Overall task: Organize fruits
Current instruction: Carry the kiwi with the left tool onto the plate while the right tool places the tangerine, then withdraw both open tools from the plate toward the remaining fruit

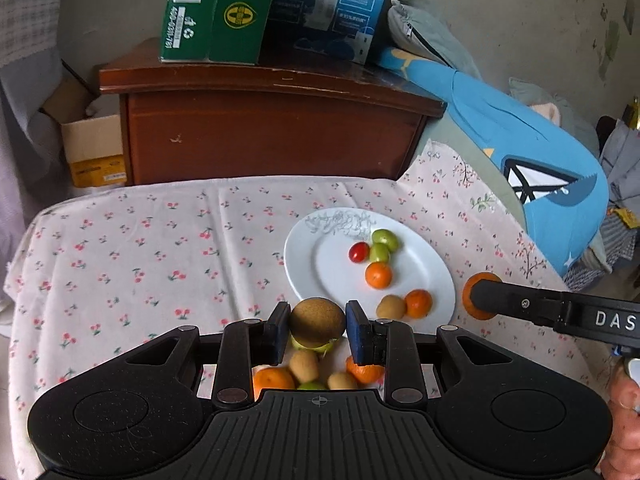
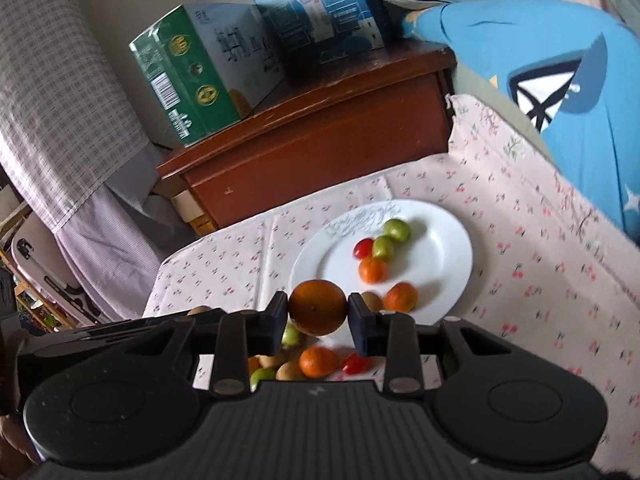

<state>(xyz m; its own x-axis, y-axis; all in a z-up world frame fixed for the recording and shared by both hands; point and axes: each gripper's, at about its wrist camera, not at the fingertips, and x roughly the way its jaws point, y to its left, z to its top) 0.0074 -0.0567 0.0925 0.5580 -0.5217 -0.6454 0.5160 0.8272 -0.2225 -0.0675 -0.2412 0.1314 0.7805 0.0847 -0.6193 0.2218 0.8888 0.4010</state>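
black tool (image 1: 318, 326) — blue pads (image 1: 354, 330)

A worktop (image 1: 120, 264) under a cherry-print cloth (image 1: 248, 216) fills the frame's middle; a white plate (image 1: 304, 256) sits right of centre, loose fruit (image 1: 304, 364) at the lower centre.

Below the left gripper (image 1: 318, 330), its body hides part of the loose fruits (image 1: 304, 364); the blue box (image 1: 332, 4) above is cut off.

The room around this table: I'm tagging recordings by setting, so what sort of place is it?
Most likely a bedroom in a home. A wooden nightstand stands behind the cloth-covered table, a pillow and a blue plush toy lie beside it, and cartons are stacked on top.
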